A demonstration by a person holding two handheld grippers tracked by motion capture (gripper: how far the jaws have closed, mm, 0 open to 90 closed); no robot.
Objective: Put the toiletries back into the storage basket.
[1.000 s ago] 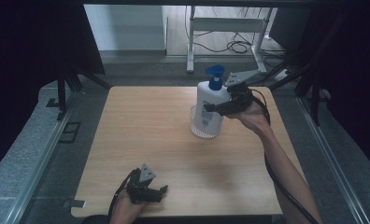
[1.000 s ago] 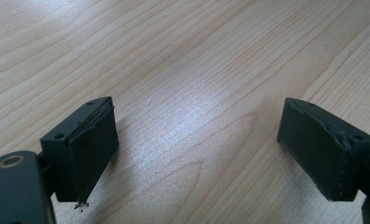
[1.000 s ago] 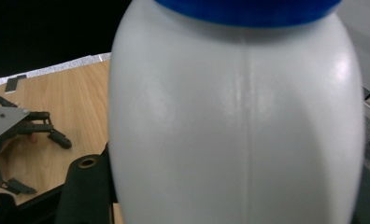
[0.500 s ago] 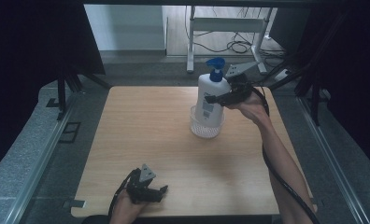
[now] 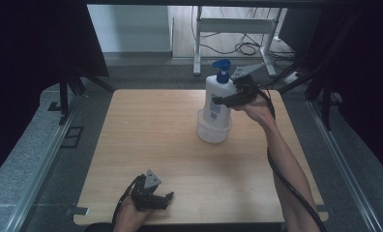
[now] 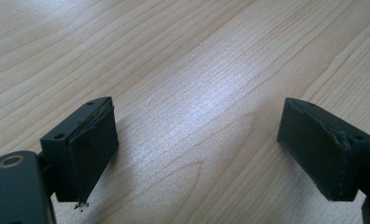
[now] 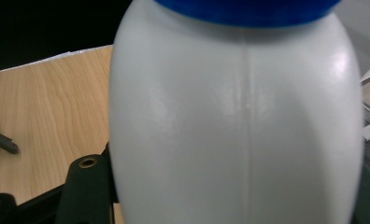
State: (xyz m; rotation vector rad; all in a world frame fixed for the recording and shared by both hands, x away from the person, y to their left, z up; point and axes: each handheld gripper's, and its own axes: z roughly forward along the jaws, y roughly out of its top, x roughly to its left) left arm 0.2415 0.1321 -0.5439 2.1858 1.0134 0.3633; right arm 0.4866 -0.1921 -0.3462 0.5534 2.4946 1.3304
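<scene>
Your left tongs rest low at the near edge of the wooden surface, jaws spread wide with bare wood grain between them in the left gripper view, holding nothing. Leave them parked there; they're well apart from the action.

Moving right: the white pump bottle with its blue pump head stands upright in the small white basket, whether seated or just lifted I can't tell. Your right tongs clamp the bottle's upper body from the side, the white shoulder crowding the right gripper view. My read: you're lifting or seating it, so keep it vertical, move straight along the basket's axis, and don't let the base catch the rim.

There's a dark-printed label on the bottle's front, too small to read.
</scene>
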